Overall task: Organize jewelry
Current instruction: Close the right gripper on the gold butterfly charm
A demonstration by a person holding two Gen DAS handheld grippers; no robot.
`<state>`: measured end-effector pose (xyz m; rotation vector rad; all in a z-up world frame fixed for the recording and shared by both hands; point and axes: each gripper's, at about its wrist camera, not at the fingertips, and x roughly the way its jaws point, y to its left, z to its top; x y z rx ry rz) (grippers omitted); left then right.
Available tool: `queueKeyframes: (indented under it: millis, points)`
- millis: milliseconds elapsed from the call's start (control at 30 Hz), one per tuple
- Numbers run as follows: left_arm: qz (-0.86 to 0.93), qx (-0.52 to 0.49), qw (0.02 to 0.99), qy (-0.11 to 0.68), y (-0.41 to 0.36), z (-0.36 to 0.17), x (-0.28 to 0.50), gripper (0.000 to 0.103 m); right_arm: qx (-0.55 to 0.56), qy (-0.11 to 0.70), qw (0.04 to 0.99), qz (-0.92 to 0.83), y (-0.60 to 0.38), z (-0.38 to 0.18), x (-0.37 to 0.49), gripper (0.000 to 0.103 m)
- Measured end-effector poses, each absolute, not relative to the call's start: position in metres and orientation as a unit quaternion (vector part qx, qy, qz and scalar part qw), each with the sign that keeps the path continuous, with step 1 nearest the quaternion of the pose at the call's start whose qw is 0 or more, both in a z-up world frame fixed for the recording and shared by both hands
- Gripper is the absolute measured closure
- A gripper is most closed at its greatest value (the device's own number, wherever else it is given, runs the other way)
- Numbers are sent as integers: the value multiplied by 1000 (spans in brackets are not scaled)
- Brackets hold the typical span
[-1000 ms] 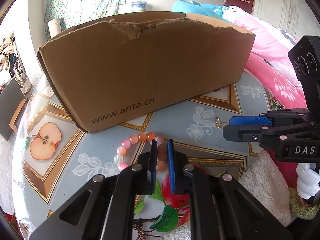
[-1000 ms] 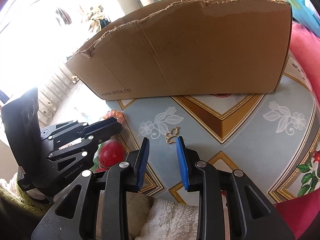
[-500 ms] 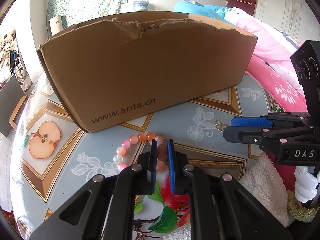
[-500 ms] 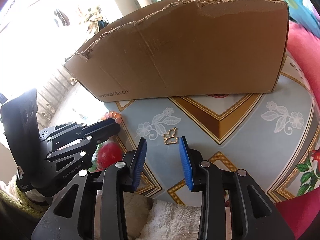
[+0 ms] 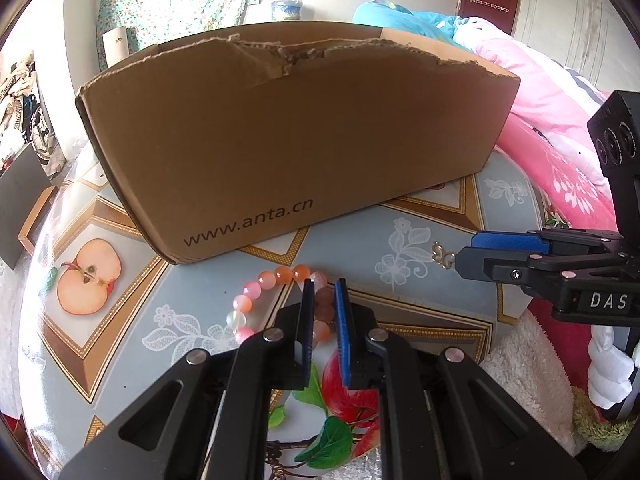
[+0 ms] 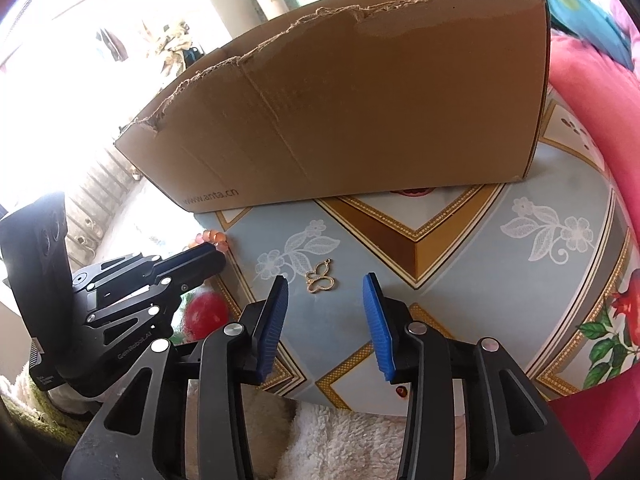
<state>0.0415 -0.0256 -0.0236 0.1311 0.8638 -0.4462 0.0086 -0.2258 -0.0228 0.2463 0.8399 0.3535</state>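
Two grippers over patterned bench: left gripper (image 5: 323, 316) jaws clamped on pink-orange beaded bracelet (image 5: 256, 296); right gripper (image 6: 326, 320) jaws just opening, empty, straddling small gold butterfly pendant (image 6: 321, 278), likely bound for torn brown cardboard box (image 6: 360, 120).

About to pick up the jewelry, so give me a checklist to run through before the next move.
1. Left tongs closed on the bead bracelet: ok.
2. Right tongs open, jaws just been widening: ok.
3. Gold butterfly charm flat on the table, ahead of the right tongs: ok.
4. Charm between the jaws: not ok, still beyond the tips.
5. Cardboard box open at top: ok.
6. Room inside box: cannot tell.
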Motion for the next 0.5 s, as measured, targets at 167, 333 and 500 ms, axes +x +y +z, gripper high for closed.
queueKeyframes:
  millis: [167,333,500]
  points:
    - [-212,63,883,415,-27,-24,41,93,120,404,890,171,-226,-24,9,65]
    - [-213,63,882,415,-26,-24,42,93,112,404,892,169,-222,-24,9,65]
    - [-213,62,883,413,-26,-24,41,93,103,405,893,168,-219,-23,9,64]
